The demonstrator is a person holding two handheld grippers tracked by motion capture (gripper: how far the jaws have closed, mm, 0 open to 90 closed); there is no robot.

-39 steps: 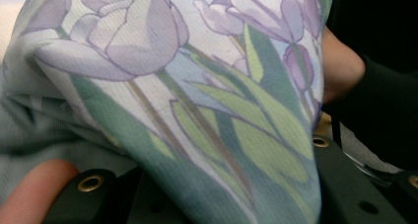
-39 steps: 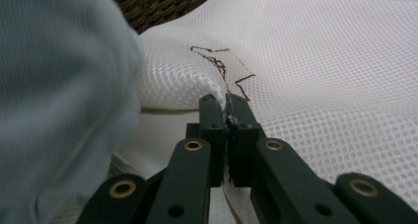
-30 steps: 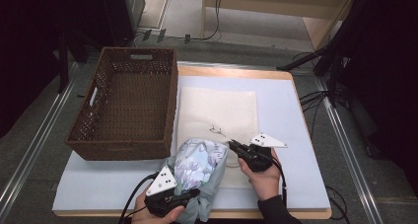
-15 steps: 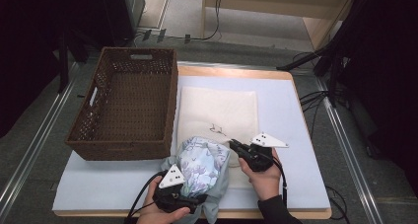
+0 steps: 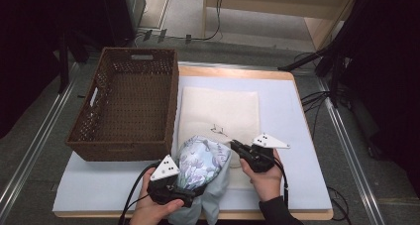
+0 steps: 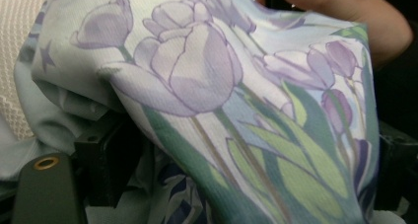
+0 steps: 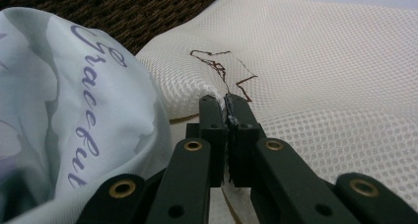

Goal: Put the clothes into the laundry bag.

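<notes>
A floral cloth [image 5: 200, 160] with purple tulips lies bunched at the near end of a white mesh bag [image 5: 220, 108] on the table. My left gripper [image 5: 187, 191] reaches under the bundle from the left. Its jaws have just been opening and stand wide, with the cloth [image 6: 236, 110] draped loosely over and between them, not pinched. My right gripper [image 5: 235, 146] is shut on the mesh bag's near edge [image 7: 226, 98], just right of the cloth [image 7: 74, 115]. A brown thread mark [image 7: 222, 68] sits on the mesh just beyond its jaws.
A dark wicker basket [image 5: 124, 106] stands to the left, right against the mesh bag, and its wall [image 7: 148, 12] rises behind the cloth. A pale blue mat [image 5: 297, 131] covers the wooden table. The person's right hand [image 6: 345, 17] sits beyond the cloth.
My left gripper has edged slightly up and in against the cloth bundle, and the cloth over it sits looser. The right gripper and the mesh bag have stayed put.
</notes>
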